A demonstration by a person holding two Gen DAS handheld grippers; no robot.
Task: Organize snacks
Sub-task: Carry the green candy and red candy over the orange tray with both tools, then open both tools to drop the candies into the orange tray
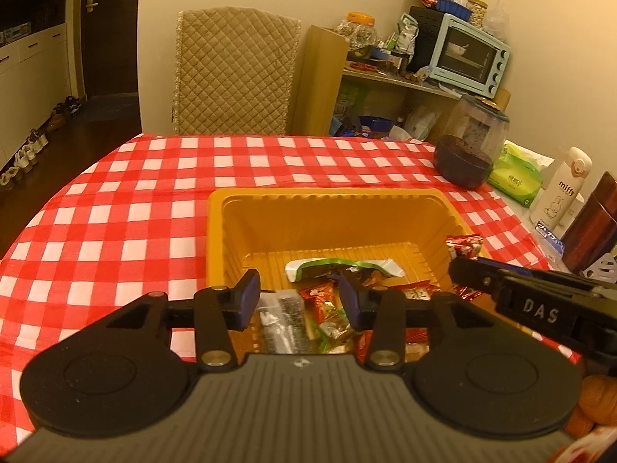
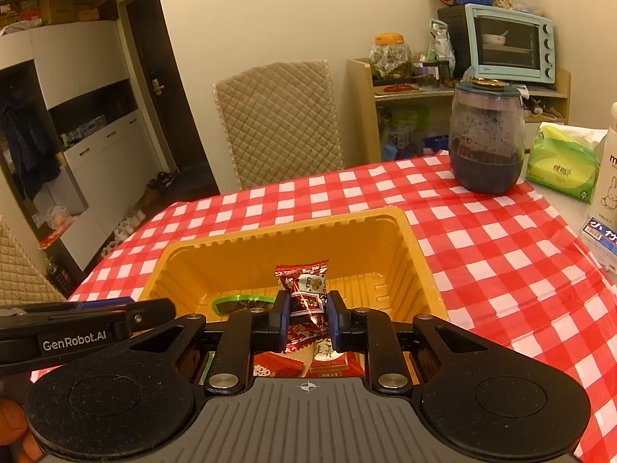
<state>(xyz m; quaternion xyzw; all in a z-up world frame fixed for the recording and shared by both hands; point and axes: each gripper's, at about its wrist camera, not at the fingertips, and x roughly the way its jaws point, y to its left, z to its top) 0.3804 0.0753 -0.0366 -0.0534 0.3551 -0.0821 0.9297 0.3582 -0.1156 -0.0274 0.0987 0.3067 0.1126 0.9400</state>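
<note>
From my right gripper [image 2: 307, 320] I see the jaws clamped narrow on a red candy wrapper [image 2: 306, 301], which stands upright between the pads, its top edge above the fingertips and its lower end hanging toward the snacks underneath. It is held over the near end of the yellow bin [image 2: 418, 266]. Below it lie red packets [image 2: 331, 360], half hidden by the gripper body, so I cannot read them fully.

My left gripper [image 1: 299, 297] has its jaws partly apart with nothing pressed between the pads. In the gap I look down on loose snacks in the bin [image 1: 216, 231]: a clear sachet with dark print [image 1: 285, 324], a red wrapped sweet [image 1: 320, 297] and crumpled foil pieces [image 1: 335, 328]; none of them touches the pads. Just beyond lies a green and white packet [image 1: 343, 268] on the bin floor. The right gripper's finger reaches in from the right, and the red wrapper in it is mostly hidden behind that finger.

The bin sits on the red checked cloth of the worktop [image 1: 135, 193]. Farther back on the right stand a dark jar [image 2: 488, 139], a green tissue pack [image 2: 563, 162] and a white Miffy bottle [image 1: 561, 189], cut off in the right view.
</note>
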